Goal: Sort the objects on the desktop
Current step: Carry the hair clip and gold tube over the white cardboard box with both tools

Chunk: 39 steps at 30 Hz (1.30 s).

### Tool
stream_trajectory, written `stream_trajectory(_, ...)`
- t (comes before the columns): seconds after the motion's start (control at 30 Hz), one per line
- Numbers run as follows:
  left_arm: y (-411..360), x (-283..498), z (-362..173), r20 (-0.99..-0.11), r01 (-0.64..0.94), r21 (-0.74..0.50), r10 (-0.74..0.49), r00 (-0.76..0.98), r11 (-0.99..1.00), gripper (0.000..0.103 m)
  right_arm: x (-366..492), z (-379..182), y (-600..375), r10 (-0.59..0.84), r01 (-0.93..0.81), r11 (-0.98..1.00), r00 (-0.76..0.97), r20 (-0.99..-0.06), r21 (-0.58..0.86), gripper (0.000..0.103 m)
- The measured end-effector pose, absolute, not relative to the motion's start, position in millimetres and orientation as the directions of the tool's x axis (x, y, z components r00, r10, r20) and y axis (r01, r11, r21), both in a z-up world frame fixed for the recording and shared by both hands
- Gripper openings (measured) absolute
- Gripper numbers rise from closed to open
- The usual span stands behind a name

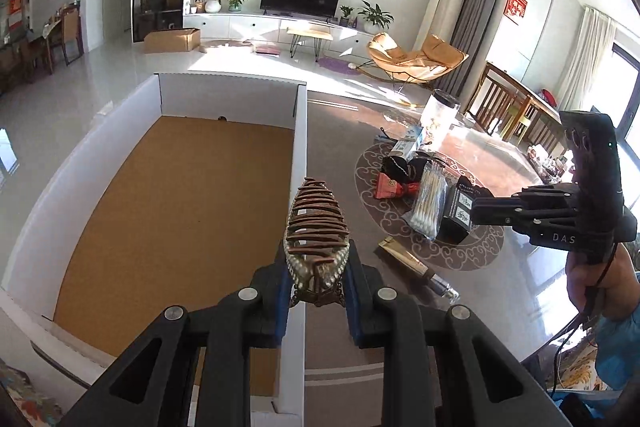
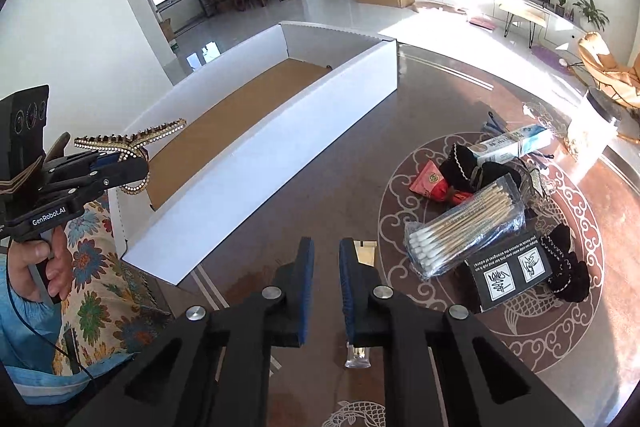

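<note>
Item: beaded hair clip (image 1: 316, 227), being pinched in left gripper (image 1: 316, 291) over white box (image 1: 302, 147) rim, prob. for dropping inside w/ sorted items; right gripper (image 2: 326, 291) hovering closed & empty above gold tube (image 2: 366, 255) on bench (image 2: 320, 155).

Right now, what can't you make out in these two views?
- Gold tube, right wrist view: its middle is hidden behind the right gripper; what it is stays unclear.
- Black box, left wrist view: label print too small to read.
- Hair clip in the left gripper: base hidden between the pads.
- White box: near corner hidden by the gripper.
</note>
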State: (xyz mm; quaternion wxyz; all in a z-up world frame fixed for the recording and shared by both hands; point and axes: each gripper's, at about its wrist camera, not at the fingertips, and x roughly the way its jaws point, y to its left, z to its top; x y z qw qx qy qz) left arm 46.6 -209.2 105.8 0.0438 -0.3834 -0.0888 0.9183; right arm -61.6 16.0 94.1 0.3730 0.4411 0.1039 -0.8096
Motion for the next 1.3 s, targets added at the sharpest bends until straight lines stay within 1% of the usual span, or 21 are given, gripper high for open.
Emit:
stream_trajectory(0.17, -260.9, 47.4, 106.4, -0.712, 0.087, -0.172, 0.062, -0.699, -0.981, 0.023, -60.0, 130.2, -47.2, -0.562, 0.772, -0.621, -0.319, -0.764, 0.135, 0.012)
stream_trajectory(0.23, -269.7, 52.1, 105.7, -0.716, 0.099, -0.165, 0.051, -0.696, -0.981, 0.023, -58.1, 139.0, -64.9, -0.568, 0.793, -0.597, -0.315, -0.760, 0.117, 0.012)
stream_trajectory(0.3, -270.3, 59.5, 105.3, -0.716, 0.089, -0.156, 0.051, -0.696, -0.984, 0.023, -59.2, 136.9, -73.2, -0.555, 0.802, -0.586, -0.292, -0.779, 0.116, 0.013)
stream_trajectory(0.33, -267.7, 63.0, 105.7, -0.714, 0.082, -0.152, 0.052, -0.698, -0.985, 0.023, -61.0, 131.0, -72.5, -0.539, 0.796, -0.595, -0.293, -0.790, 0.111, 0.016)
stream_trajectory(0.37, -265.0, 66.1, 105.9, -0.712, 0.074, -0.153, 0.058, -0.700, -0.986, 0.023, -62.9, 122.6, -70.0, -0.518, 0.788, -0.607, -0.294, -0.804, 0.103, 0.026)
stream_trajectory(0.4, -262.4, 68.5, 107.0, -0.708, 0.062, -0.161, 0.072, -0.702, -0.985, 0.023, -65.3, 110.8, -66.4, -0.490, 0.782, -0.617, -0.289, -0.822, 0.093, 0.032)
stream_trajectory(0.43, -258.4, 71.5, 108.2, -0.705, 0.051, -0.170, 0.085, -0.704, -0.984, 0.023, -68.4, 94.5, -60.2, -0.458, 0.774, -0.627, -0.276, -0.845, 0.087, 0.042)
stream_trajectory(0.47, -254.9, 74.1, 109.2, -0.701, 0.040, -0.175, 0.096, -0.707, -0.984, 0.023, -71.4, 78.5, -55.0, -0.424, 0.765, -0.639, -0.262, -0.867, 0.082, 0.044)
stream_trajectory(0.53, -246.8, 76.8, 112.1, -0.691, 0.017, -0.181, 0.115, -0.713, -0.983, 0.023, -78.5, 40.0, -40.2, -0.343, 0.738, -0.670, -0.212, -0.915, 0.081, 0.044)
stream_trajectory(0.63, -236.2, 76.1, 115.1, -0.684, -0.010, -0.186, 0.137, -0.717, -0.983, 0.023, -84.2, -3.6, -24.5, -0.262, 0.711, -0.701, -0.171, -0.950, 0.065, 0.044)
stream_trajectory(0.7, -233.4, 73.9, 116.6, -0.685, -0.017, -0.178, 0.136, -0.716, -0.984, 0.023, -87.0, -20.1, -19.6, -0.240, 0.698, -0.714, -0.159, -0.958, 0.063, 0.044)
stream_trajectory(0.83, -240.1, 71.5, 116.6, -0.687, -0.001, -0.171, 0.120, -0.716, -0.985, 0.023, -89.2, -31.8, -23.3, -0.223, 0.704, -0.708, -0.152, -0.963, 0.053, 0.044)
stream_trajectory(0.9, -247.9, 71.6, 113.5, -0.693, 0.018, -0.170, 0.107, -0.713, -0.985, 0.023, -92.5, -39.5, -25.3, -0.188, 0.703, -0.709, -0.131, -0.973, 0.043, 0.039)
stream_trajectory(0.93, -251.7, 71.0, 110.9, -0.696, 0.028, -0.170, 0.100, -0.711, -0.985, 0.023, -93.5, -43.3, -25.1, -0.173, 0.704, -0.710, -0.120, -0.978, 0.039, 0.032)
stream_trajectory(1.0, -260.6, 70.9, 105.3, -0.705, 0.048, -0.168, 0.086, -0.704, -0.985, 0.023, -94.6, -44.9, -22.9, -0.167, 0.710, -0.704, -0.116, -0.979, 0.036, 0.029)
stream_trajectory(1.1, -276.3, 68.6, 94.9, -0.722, 0.081, -0.169, 0.068, -0.689, -0.982, 0.023, -100.2, -41.1, -13.1, -0.220, 0.682, -0.723, -0.080, -0.972, 0.107, 0.029)
stream_trajectory(1.17, -287.6, 65.6, 87.3, -0.734, 0.105, -0.161, 0.048, -0.678, -0.981, 0.023, -106.1, -27.5, -7.1, -0.310, 0.646, -0.737, -0.061, -0.949, 0.199, 0.029)
stream_trajectory(1.3, -312.0, 54.2, 73.7, -0.756, 0.156, -0.139, 0.003, -0.654, -0.978, 0.023, -110.9, 27.1, -21.0, -0.520, 0.616, -0.693, -0.067, -0.852, 0.374, 0.029)
